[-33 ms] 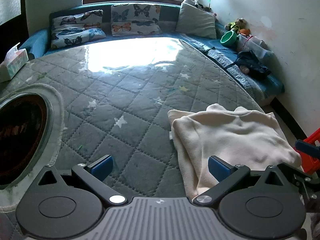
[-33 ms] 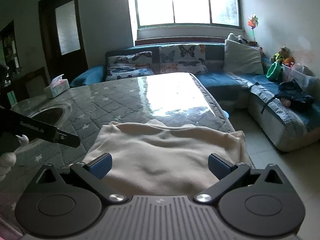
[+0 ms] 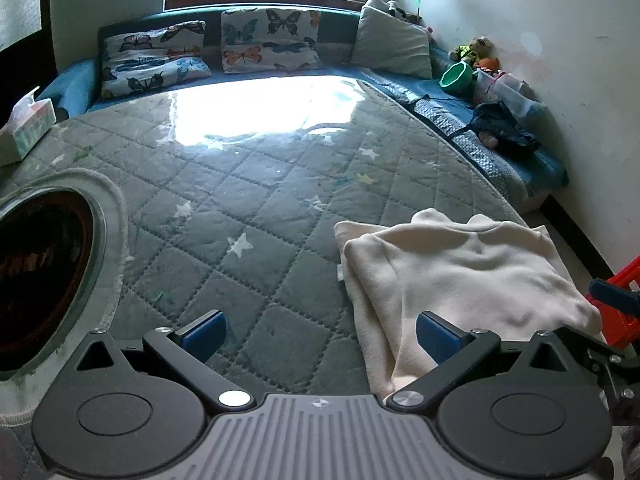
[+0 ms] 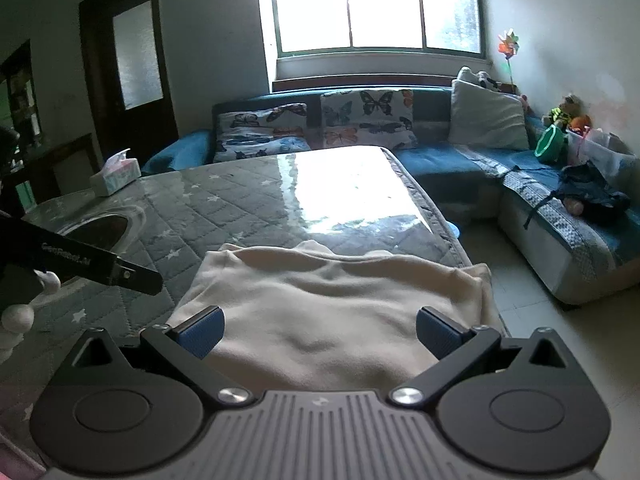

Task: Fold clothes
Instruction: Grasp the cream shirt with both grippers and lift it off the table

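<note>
Your cream sweater (image 3: pixel 460 276) is lying folded at the near right corner of the quilted grey table cover (image 3: pixel 248 200), close to the edge. Your left gripper (image 3: pixel 318 330) is spread wide with nothing in it, hanging beside the sweater, and your right gripper (image 4: pixel 318 330) is wide open over it too.

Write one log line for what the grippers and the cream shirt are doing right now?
left gripper: open, empty | right gripper: open, empty | cream shirt: on table, ungripped
</note>
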